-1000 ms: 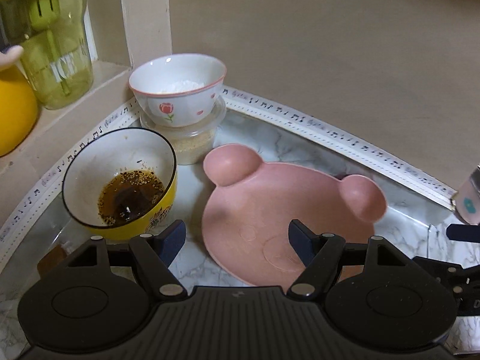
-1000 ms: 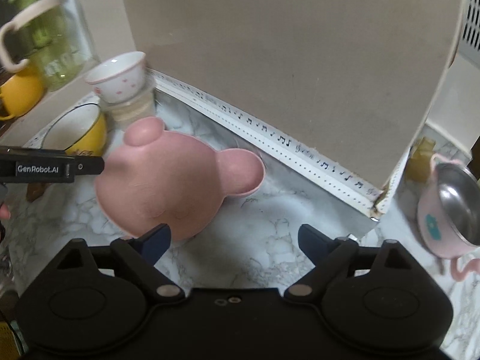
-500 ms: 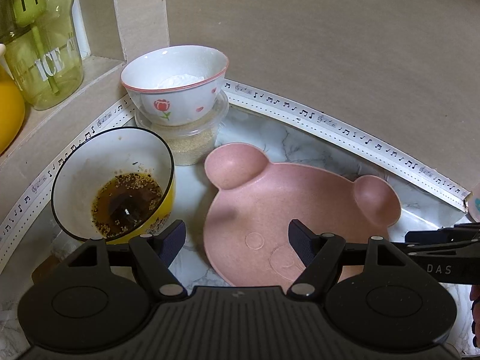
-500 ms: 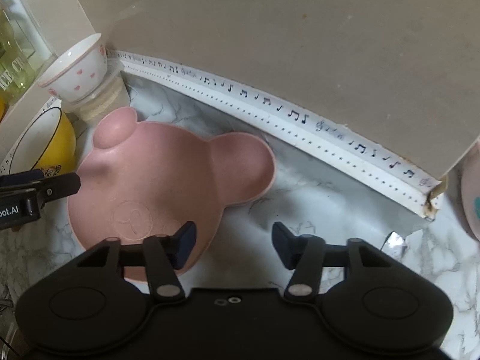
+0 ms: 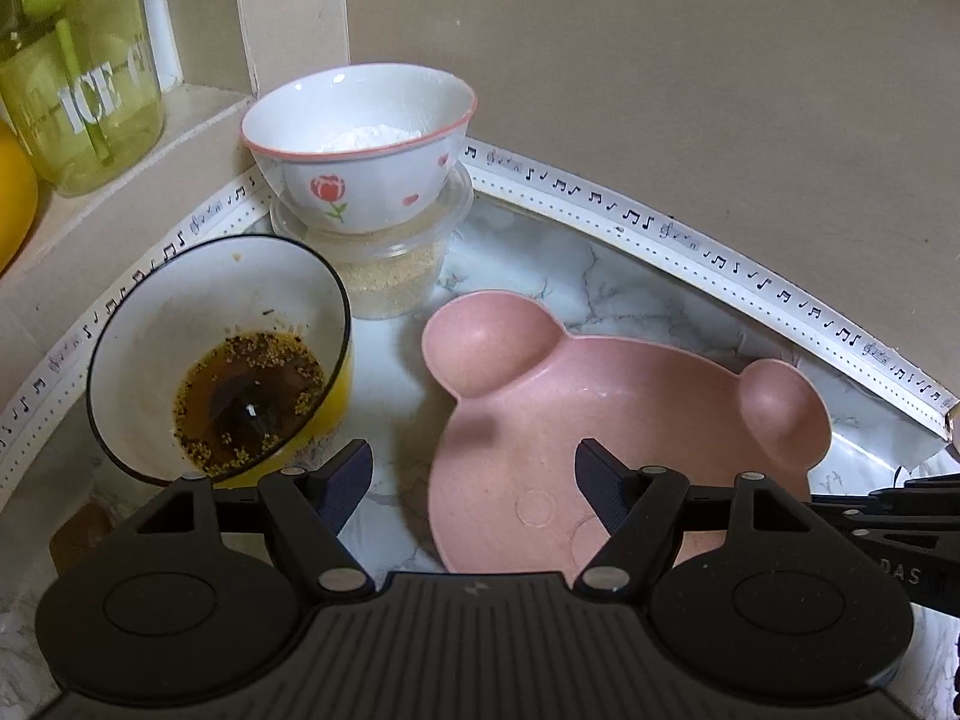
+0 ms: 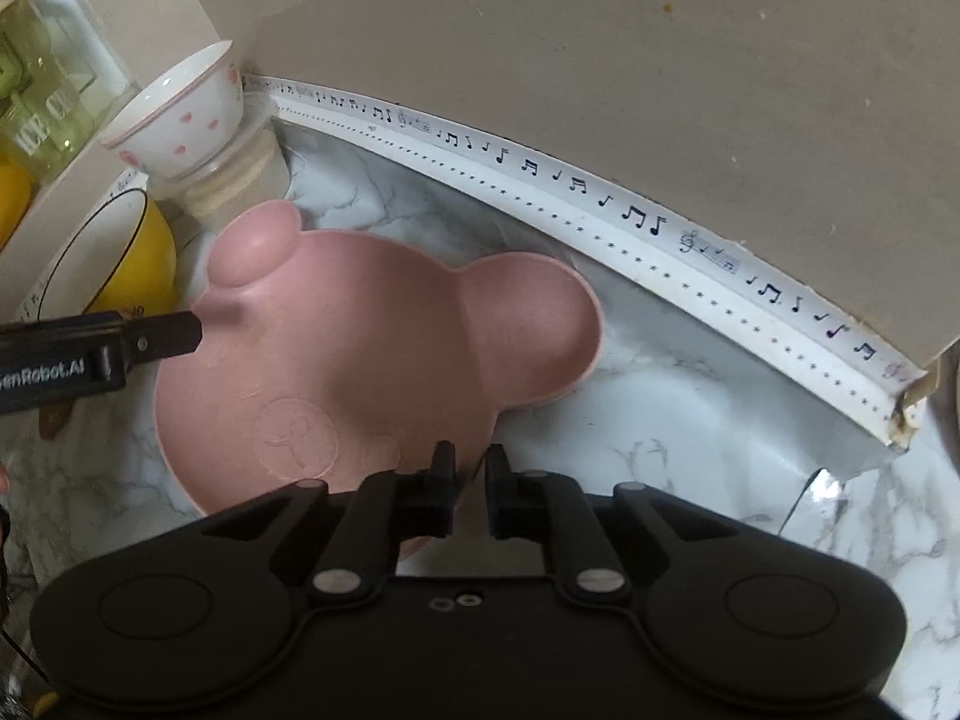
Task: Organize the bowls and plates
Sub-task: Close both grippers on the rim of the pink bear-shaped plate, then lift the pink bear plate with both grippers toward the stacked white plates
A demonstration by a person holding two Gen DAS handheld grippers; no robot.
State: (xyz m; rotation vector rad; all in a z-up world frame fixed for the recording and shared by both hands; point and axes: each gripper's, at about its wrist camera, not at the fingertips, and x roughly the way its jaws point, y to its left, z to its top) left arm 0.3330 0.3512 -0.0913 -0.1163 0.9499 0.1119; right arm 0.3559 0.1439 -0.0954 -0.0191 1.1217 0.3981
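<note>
A pink bear-shaped plate (image 5: 630, 408) (image 6: 372, 348) lies on the marble counter (image 6: 690, 420). My right gripper (image 6: 471, 477) has its jaws closing to a pinch on the plate's near rim, which sits between the pads. My left gripper (image 5: 474, 471) hangs open above the plate's left edge, one finger over the plate, the other over the counter beside a yellow bowl (image 5: 180, 324) holding dark seeded sauce. A white tulip bowl (image 5: 360, 180) with white powder stands on a clear plastic tub (image 5: 390, 276).
A beige wall with music-note trim (image 6: 648, 222) bounds the counter at the back. On the ledge at left stand a green drinking cup (image 5: 78, 78) and a yellow object (image 5: 12, 192). The left gripper's finger (image 6: 162, 336) reaches over the plate.
My right gripper came down to the plate's near rim and its jaws went from wide open to pinched on it. The left gripper stayed open and edged closer.
</note>
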